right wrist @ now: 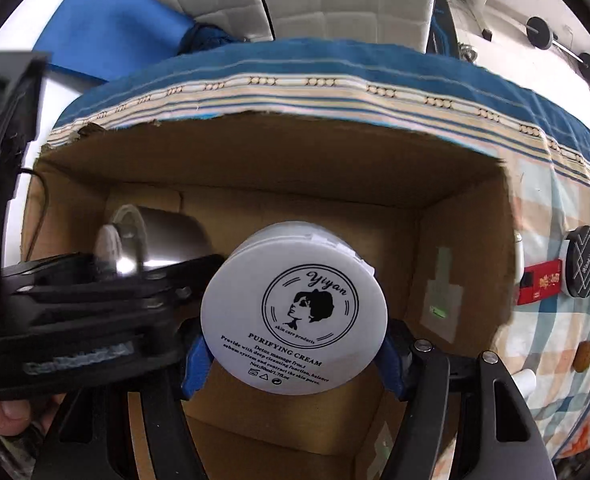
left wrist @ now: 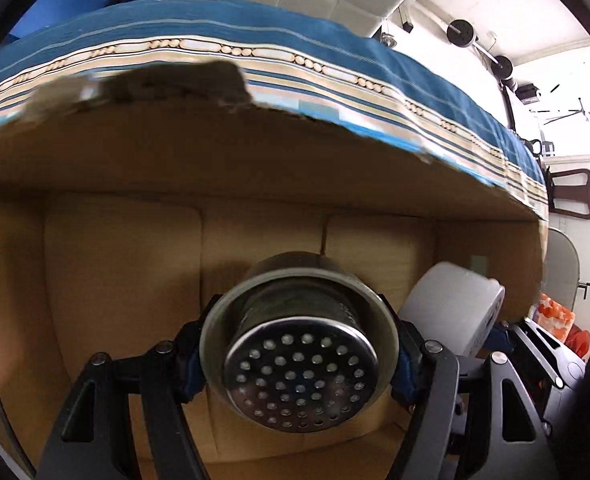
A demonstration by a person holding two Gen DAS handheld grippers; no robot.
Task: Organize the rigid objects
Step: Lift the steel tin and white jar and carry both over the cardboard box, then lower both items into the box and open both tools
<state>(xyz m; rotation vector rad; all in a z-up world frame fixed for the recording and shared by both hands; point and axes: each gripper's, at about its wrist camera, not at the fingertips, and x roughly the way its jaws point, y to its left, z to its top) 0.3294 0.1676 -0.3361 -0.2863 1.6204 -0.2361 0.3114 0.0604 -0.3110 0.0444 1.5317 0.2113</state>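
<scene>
My left gripper (left wrist: pixel 300 356) is shut on a steel cup-shaped strainer (left wrist: pixel 300 376) with a perforated round end facing the camera. It hangs inside an open cardboard box (left wrist: pixel 115 280). My right gripper (right wrist: pixel 293 350) is shut on a white cream jar (right wrist: pixel 295 308) with a printed black label, also held over the box interior (right wrist: pixel 435 240). In the left wrist view the white jar (left wrist: pixel 453 308) shows just right of the strainer. Seen from the right wrist, the strainer's steel body (right wrist: pixel 167 236) and the left gripper (right wrist: pixel 87 320) sit close on the left.
The box stands on a bed with a blue striped cover (right wrist: pixel 375 76). To the right of the box lie a black round lid (right wrist: pixel 583 262), a red packet (right wrist: pixel 541 282) and a small brown round object (right wrist: pixel 584 355). A blue mat (right wrist: pixel 107 36) lies behind.
</scene>
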